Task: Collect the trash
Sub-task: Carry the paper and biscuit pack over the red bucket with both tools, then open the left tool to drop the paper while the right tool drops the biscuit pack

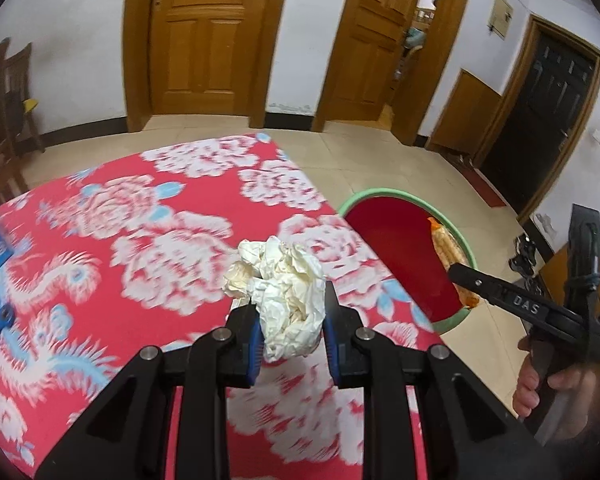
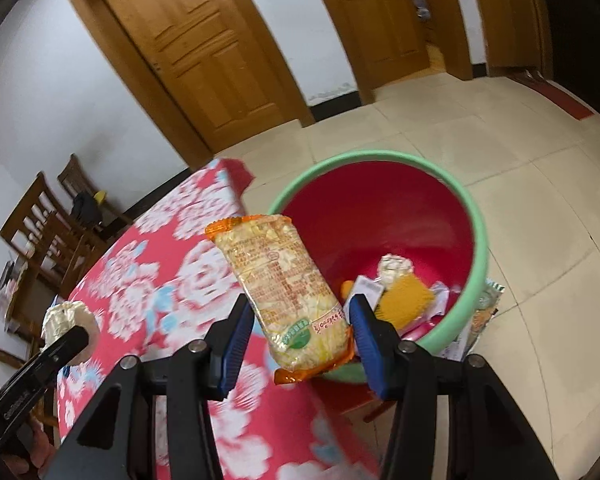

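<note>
Gripping crumpled paper (image 1: 284, 296), left gripper (image 1: 290, 336) fingers hang beside the bin (image 2: 476, 248); right gripper (image 2: 300, 332) fingers clamp a snack packet (image 2: 288, 292) over its rim.

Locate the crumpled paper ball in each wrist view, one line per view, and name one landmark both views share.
Left wrist view: the crumpled paper ball sits at centre, clamped between the left gripper pads, above the floral tablecloth.
Right wrist view: the crumpled paper ball shows at the lower left edge, at the tip of the other gripper.
Shared landmark: the red bin with a green rim, beside the table.
</note>
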`<state>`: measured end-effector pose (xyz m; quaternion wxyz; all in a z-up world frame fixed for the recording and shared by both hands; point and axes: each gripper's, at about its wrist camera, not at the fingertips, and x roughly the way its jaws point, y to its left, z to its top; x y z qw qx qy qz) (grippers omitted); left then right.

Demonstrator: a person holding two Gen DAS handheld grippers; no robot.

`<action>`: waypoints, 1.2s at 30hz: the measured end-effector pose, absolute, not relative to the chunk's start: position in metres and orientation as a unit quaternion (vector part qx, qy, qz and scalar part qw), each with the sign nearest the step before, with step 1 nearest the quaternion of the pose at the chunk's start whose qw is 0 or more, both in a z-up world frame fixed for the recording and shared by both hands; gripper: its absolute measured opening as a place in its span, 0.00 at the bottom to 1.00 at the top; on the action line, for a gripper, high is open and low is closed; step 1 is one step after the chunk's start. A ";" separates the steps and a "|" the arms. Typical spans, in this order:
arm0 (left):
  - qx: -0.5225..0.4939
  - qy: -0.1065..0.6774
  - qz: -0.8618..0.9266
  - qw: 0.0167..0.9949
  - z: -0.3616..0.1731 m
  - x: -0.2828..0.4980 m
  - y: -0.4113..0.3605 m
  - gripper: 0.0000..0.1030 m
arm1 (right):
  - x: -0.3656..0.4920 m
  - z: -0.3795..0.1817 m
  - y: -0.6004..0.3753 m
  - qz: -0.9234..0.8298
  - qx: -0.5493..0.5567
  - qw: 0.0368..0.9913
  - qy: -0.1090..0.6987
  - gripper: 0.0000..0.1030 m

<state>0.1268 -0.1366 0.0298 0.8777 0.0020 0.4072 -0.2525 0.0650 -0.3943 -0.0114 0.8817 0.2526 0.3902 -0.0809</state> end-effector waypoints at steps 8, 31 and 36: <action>0.013 0.410 -0.285 0.867 0.028 0.145 -0.179 0.24 | 0.074 -0.025 -0.425 -0.098 0.267 0.875 0.392 0.53; 0.055 0.408 -0.363 0.836 -0.003 0.166 -0.278 0.32 | 0.034 -0.006 -0.446 -0.117 0.287 0.892 0.328 0.58; 0.062 0.406 -0.341 0.845 -0.008 0.169 -0.286 0.54 | 0.032 -0.006 -0.449 -0.118 0.290 0.891 0.329 0.58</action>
